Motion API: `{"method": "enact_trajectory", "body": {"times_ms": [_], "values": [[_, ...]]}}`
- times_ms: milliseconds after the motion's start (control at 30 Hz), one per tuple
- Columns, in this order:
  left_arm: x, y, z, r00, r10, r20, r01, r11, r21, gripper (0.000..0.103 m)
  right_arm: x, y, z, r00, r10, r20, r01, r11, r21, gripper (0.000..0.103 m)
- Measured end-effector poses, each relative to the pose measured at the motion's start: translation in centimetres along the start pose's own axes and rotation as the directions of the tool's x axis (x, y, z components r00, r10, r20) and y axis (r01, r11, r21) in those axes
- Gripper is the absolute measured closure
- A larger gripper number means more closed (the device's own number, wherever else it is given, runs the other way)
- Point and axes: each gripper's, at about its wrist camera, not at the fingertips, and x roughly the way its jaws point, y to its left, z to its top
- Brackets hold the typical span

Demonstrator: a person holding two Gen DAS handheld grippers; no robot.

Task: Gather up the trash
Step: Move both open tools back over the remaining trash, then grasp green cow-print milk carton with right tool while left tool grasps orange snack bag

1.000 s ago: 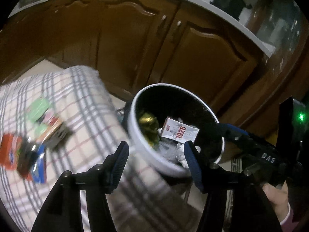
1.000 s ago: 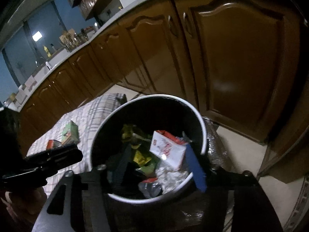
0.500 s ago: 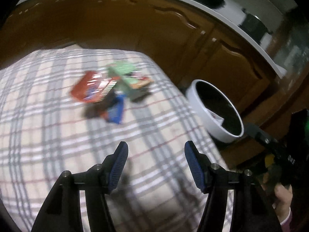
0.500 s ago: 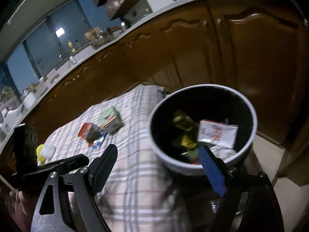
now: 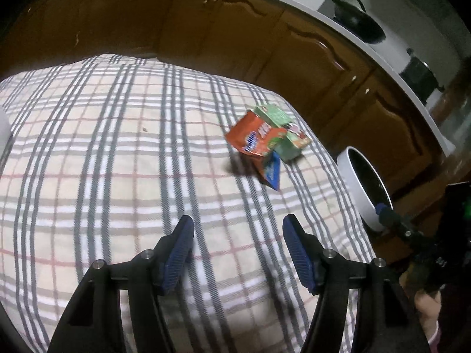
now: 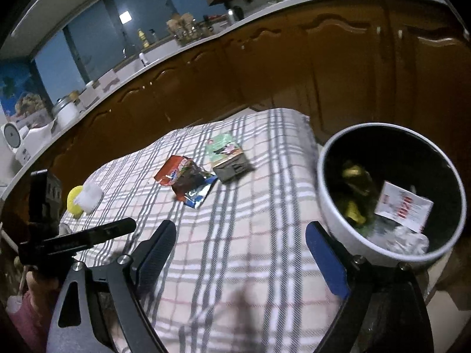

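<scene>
1. Plaid cloth [image 6: 235, 235] covers the table; a white wad [image 6: 88, 195] lies at its left edge.
2. Left gripper [image 5: 238, 247] hovers over bare cloth, jaws apart, empty.
3. Wrappers [image 6: 188, 181] and a green box [image 6: 228, 156] lie mid-cloth, touching.
4. Right gripper [image 6: 240, 261] gapes empty beside the bin [image 6: 329, 214], which holds trash off the cloth's right edge.
</scene>
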Motion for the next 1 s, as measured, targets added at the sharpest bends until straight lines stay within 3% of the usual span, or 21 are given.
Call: {"method": "enact_trajectory", "body": {"times_ms": [233, 467, 633, 733, 900, 1000], "values": [[1.8, 1.0, 1.6, 1.000, -0.016, -0.005, 0.016, 0.999, -0.041, 0.041, 3.7, 0.4, 1.5, 1.000, -0.002, -0.020, 0.001, 1.000, -0.030, 0.013], [4.6, 1.5, 3.9, 0.999, -0.047, -0.015, 0.046, 0.997, -0.067, 0.041, 7.3, 0.7, 3.3, 0.998, -0.012, -0.063, 0.008, 0.998, -0.062, 0.026], [6.8, 1.5, 5.8, 0.999, -0.049, -0.015, 0.048, 0.997, -0.064, 0.043, 9.4, 0.6, 4.9, 0.996, 0.012, -0.093, -0.020, 0.996, -0.083, 0.029], [8.2, 1.7, 6.7, 0.998, -0.064, -0.009, 0.064, 0.996, -0.063, 0.053, 10.7, 0.5, 5.7, 0.993, 0.019, -0.115, -0.029, 0.995, -0.091, 0.036], [10.5, 2.1, 7.0, 0.995, -0.091, -0.050, 0.088, 0.995, -0.049, 0.088, 11.8, 0.5, 6.3, 0.991, 0.034, -0.130, -0.047, 0.994, -0.096, 0.037], [10.4, 2.5, 6.8, 0.994, -0.104, -0.045, 0.102, 0.994, -0.043, 0.098, 12.3, 0.7, 6.5, 0.989, 0.041, -0.139, -0.056, 0.993, -0.107, 0.037]]}}
